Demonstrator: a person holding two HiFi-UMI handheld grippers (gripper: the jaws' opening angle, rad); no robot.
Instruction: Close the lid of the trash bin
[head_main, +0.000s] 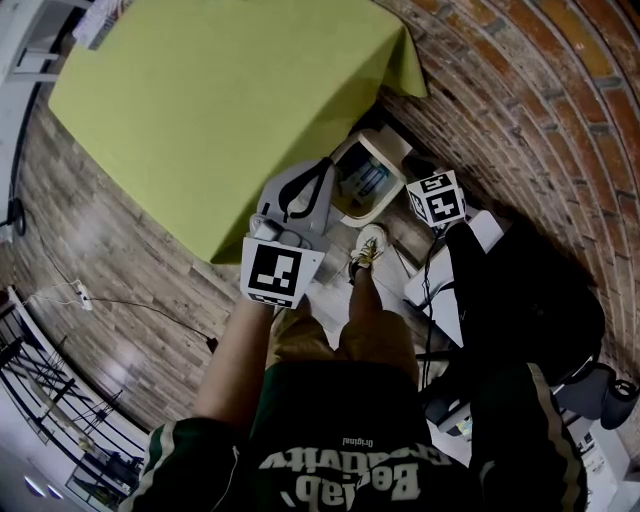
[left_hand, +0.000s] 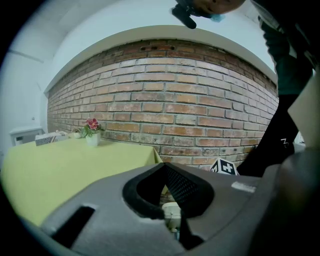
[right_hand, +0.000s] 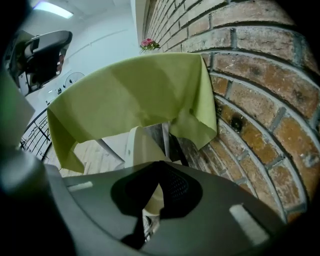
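Head view shows the bin (head_main: 388, 152) on the floor between desk (head_main: 220, 110) and brick wall (head_main: 520, 110), lid seemingly up. I hold left tool (left_hand: 164, 166) and right tool (right_hand: 159, 165) near it, both closed and empty, probably for pushing the lid.

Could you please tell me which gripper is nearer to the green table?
Left. The left gripper is at the table, by its near corner; the right gripper is beyond the trash bin, beside the brick wall.
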